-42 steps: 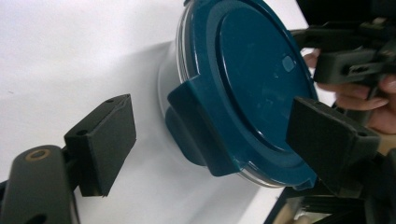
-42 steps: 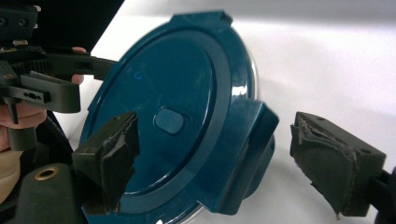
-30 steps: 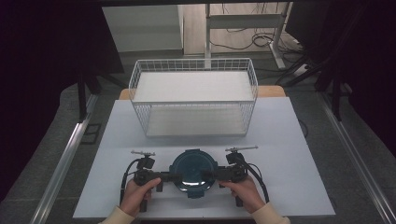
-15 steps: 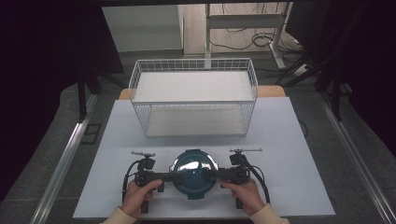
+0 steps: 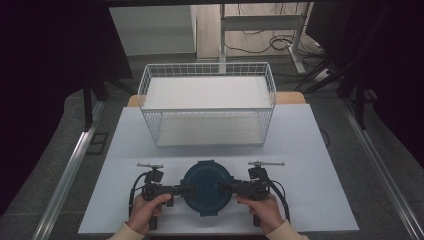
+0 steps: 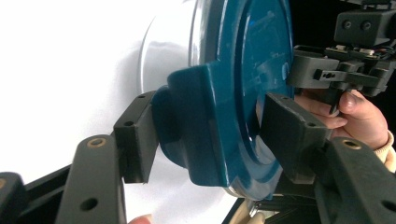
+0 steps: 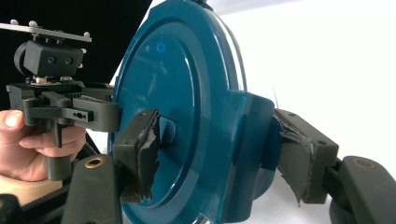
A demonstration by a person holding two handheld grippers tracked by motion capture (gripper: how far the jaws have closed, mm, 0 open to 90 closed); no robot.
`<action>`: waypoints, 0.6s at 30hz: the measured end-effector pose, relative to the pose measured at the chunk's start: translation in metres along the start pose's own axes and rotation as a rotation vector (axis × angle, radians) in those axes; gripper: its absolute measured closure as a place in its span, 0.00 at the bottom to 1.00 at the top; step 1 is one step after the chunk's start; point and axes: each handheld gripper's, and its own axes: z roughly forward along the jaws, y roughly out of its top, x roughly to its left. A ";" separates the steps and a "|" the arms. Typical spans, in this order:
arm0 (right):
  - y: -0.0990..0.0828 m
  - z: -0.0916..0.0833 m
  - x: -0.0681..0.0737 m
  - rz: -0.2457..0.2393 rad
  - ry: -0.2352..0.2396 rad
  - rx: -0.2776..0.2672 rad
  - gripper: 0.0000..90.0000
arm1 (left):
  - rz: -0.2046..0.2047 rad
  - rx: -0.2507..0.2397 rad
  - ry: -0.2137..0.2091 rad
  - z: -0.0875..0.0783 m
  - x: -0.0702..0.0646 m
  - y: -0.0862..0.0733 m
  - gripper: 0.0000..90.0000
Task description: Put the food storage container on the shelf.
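We hold the round container (image 5: 206, 186) with its teal lid at six o'clock on the table (image 5: 320, 165), well short of the wire basket (image 5: 207, 107) at twelve. The left gripper (image 5: 181, 190) and right gripper (image 5: 231, 188), jaws just closing, pinch its opposite side tabs. It looks stiff and smooth, so those tabs seem the surest hold.

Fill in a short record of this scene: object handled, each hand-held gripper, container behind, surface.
object: round dark-teal plastic lid on a clear container
left hand-held gripper: jaws just closing, clamped on lid's left clip tab
right hand-held gripper: jaws closing around right tab; contact unclear
behind: white wire basket, apart from lid
surface: white table
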 end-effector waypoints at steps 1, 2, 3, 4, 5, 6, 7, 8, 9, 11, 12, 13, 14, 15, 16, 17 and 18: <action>0.000 -0.001 0.002 -0.009 -0.003 -0.014 0.42 | 0.007 -0.004 0.002 -0.001 -0.001 0.000 0.45; 0.000 -0.001 0.002 -0.009 -0.003 -0.014 0.42 | 0.007 -0.004 0.002 -0.001 -0.001 0.000 0.46; 0.000 -0.002 0.002 -0.017 -0.004 -0.022 0.42 | 0.018 -0.007 0.004 -0.002 -0.002 0.000 0.46; 0.000 -0.002 0.002 -0.017 -0.004 -0.022 0.42 | 0.018 -0.007 0.004 -0.002 -0.002 0.000 0.47; 0.000 -0.002 0.002 -0.023 -0.004 -0.021 0.42 | 0.017 -0.013 0.003 -0.002 -0.002 0.000 0.47; 0.000 -0.002 0.002 -0.024 -0.004 -0.022 0.42 | 0.017 -0.013 0.003 -0.002 -0.002 0.000 0.47; 0.000 -0.002 0.003 -0.026 -0.004 -0.025 0.42 | 0.025 -0.013 0.003 -0.002 -0.001 0.000 0.47; 0.000 -0.002 0.003 -0.026 -0.004 -0.025 0.42 | 0.025 -0.013 0.003 -0.002 -0.001 0.000 0.47; 0.000 -0.002 0.004 -0.040 -0.006 -0.026 0.42 | 0.028 -0.019 0.007 -0.003 -0.002 -0.001 0.47; 0.000 -0.003 0.006 -0.064 -0.010 -0.029 0.42 | 0.034 -0.030 0.016 -0.004 -0.004 0.000 0.47; 0.000 -0.003 0.006 -0.064 -0.010 -0.029 0.42 | 0.034 -0.030 0.016 -0.004 -0.004 0.000 0.47; 0.001 -0.003 0.007 -0.078 -0.011 -0.028 0.42 | 0.041 -0.033 0.021 -0.004 -0.005 0.000 0.47; 0.001 -0.003 0.009 -0.091 -0.010 -0.036 0.42 | 0.051 -0.040 0.028 -0.005 -0.007 0.000 0.47; 0.001 -0.003 0.009 -0.093 -0.007 -0.041 0.42 | 0.062 -0.042 0.035 -0.007 -0.009 0.001 0.47; 0.001 -0.003 0.009 -0.093 -0.007 -0.041 0.42 | 0.062 -0.042 0.035 -0.007 -0.009 0.001 0.47; 0.002 -0.003 0.009 -0.098 -0.004 -0.044 0.42 | 0.066 -0.044 0.036 -0.008 -0.010 0.002 0.47; 0.002 -0.004 0.010 -0.104 -0.002 -0.050 0.42 | 0.068 -0.046 0.036 -0.008 -0.010 0.002 0.47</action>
